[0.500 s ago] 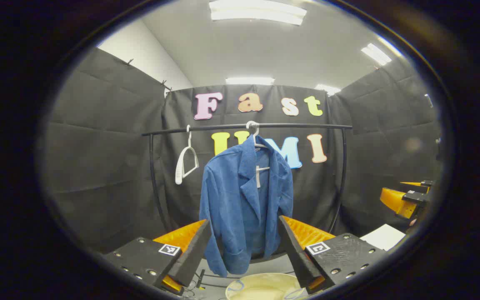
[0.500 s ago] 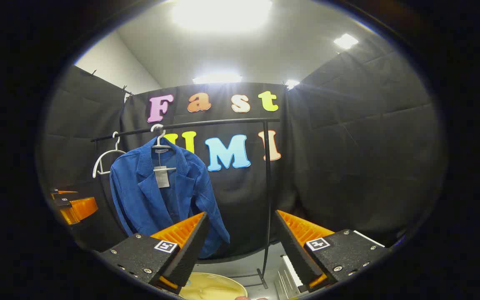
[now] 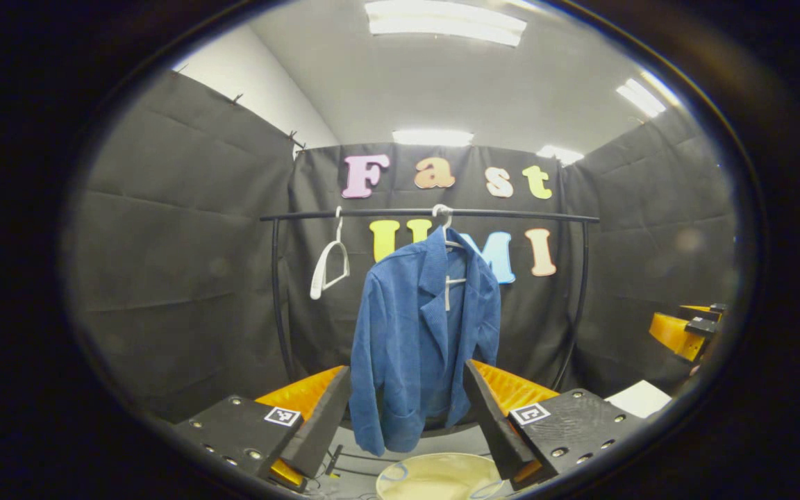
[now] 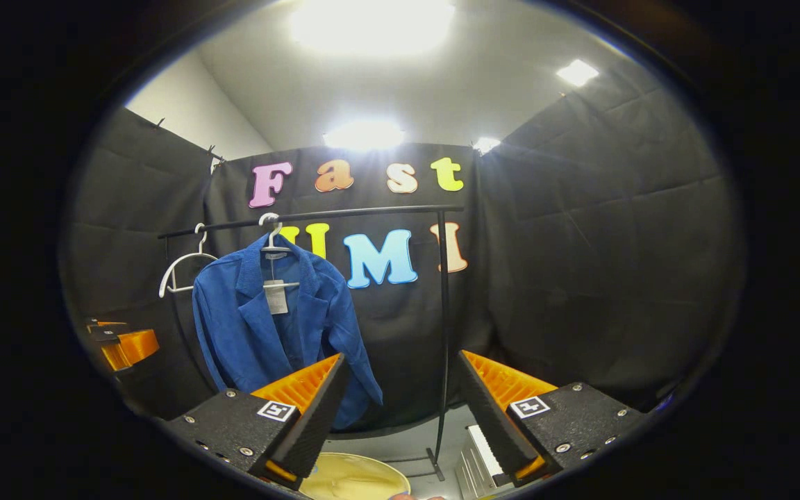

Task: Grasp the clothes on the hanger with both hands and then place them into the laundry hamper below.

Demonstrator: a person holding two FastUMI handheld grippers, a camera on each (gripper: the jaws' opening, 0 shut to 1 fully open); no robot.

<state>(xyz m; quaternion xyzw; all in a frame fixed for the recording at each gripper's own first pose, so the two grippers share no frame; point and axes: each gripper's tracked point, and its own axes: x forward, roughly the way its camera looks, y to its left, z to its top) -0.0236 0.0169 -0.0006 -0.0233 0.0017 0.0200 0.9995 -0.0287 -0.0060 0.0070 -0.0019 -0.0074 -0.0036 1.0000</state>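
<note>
Left gripper (image 3: 407, 410) spread wide, fingers apart with nothing between the pads, well short of the clothes rail. Straight ahead of it, framed by the two fingers: blue jacket (image 3: 424, 347) on a white hanger (image 3: 447, 232), hooked over the black clothes rail (image 3: 428, 212). Lower hem of the jacket dropping behind the fingertips' line, not touched by either one. Up and to the left of the jacket, an empty white hanger (image 3: 329, 260) on the same rail. Below and just ahead of the fingers, the pale round rim of the laundry hamper (image 3: 438, 476), under the jacket. Far off to the right, orange fingers of the other gripper.

Right gripper (image 4: 400, 410) likewise wide open, gripping nothing. Blue jacket (image 4: 278, 326) ahead and off to the left of it, its right sleeve passing behind the left finger (image 4: 306, 406), apart from it. Rail upright (image 4: 444, 333) standing between the two fingers, farther back. Hamper rim (image 4: 355, 479) low, beneath the left finger.
</note>
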